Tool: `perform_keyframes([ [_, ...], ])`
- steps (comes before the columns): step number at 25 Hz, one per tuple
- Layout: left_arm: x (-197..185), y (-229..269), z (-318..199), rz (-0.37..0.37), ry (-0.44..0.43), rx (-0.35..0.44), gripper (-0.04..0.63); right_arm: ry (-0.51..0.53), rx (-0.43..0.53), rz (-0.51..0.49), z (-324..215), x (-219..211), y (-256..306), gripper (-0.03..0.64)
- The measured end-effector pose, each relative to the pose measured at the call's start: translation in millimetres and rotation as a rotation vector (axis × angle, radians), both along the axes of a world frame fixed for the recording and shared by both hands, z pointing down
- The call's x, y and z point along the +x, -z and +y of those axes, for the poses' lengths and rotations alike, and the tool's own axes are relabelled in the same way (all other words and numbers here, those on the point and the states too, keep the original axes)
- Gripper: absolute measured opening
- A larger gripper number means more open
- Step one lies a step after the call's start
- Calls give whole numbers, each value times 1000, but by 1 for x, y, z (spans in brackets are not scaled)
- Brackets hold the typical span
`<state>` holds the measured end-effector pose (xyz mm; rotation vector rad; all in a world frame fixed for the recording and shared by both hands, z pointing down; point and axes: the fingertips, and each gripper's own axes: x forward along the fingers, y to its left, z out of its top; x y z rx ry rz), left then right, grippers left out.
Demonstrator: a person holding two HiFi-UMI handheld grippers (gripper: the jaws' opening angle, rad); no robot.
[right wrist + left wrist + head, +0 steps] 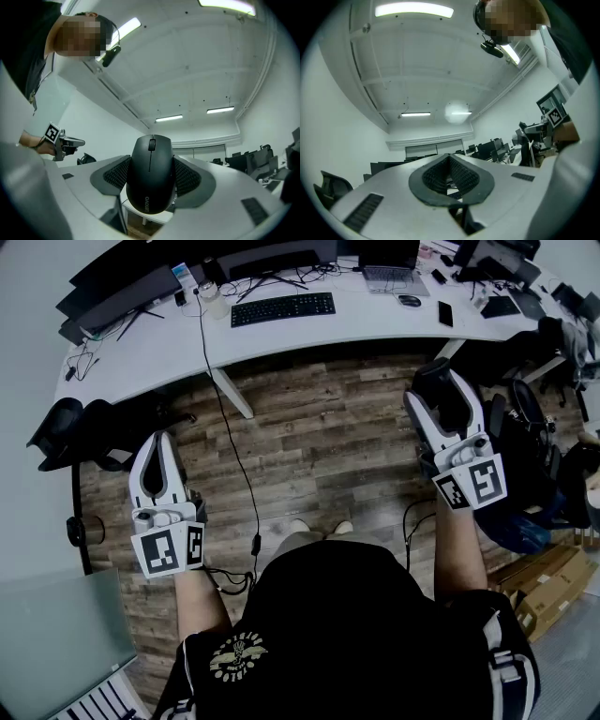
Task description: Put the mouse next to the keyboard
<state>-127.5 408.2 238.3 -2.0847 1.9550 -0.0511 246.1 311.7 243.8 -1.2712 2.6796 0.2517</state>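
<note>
- Head view: the right gripper [438,379], a white plastic shell with a black-and-white square-marker cube at its rear, is clamped on a black mouse [439,401], held above a floor [309,446] of brown wood-grain planks.
- Right gripper view: the right gripper [151,159] has its jaws spread wide, and the dark, finely dimpled pads [114,174] press on both flanks of the mouse [151,180]. The mouse is a smooth, matte oval with a centre seam and a small scroll wheel near its top.
- Left gripper view: the left gripper [450,161] has its jaws together. The two ribbed dark pads [433,177] meet along a centre line with nothing between them.
- The left gripper [161,442] hangs over the planks, level with the right one and well apart from it. A thin black cable [230,446] runs down across the floor between them.
- The keyboard [283,308], flat, black and rectangular, lies well beyond both grippers' tips on a curved white desk [309,341], so the gripped mouse is far from it.
- A second dark mouse [409,301] and a slim dark phone [444,313] lie on the same desk, ahead of the right gripper's tips.
</note>
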Motion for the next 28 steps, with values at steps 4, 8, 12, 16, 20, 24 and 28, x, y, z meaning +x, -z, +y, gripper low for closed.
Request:
perform_keyframes([
  [4,-22,-4,6,4,-7,4,2,-16,6,-11,17,-15,0,287],
  [8,-45,-6,1,8,-30,3,2,-53,11,-8,27,-31,3,287],
  [12,-60,-18,-9,17,-39,-6,2,-80,11,5,29,-38,5,287],
  [16,-64,-25,-19,32,-55,-13,2,-113,-12,11,24,-34,2,287],
  [20,-70,-29,-38,28,-58,-19,2,-128,-19,-6,7,-32,-4,287],
  [24,-66,-37,-60,27,-65,-32,2,-122,-37,-5,-14,-33,-17,287],
  [28,-64,-41,-92,32,-72,-38,2,-119,-56,-2,-42,-34,-25,287],
])
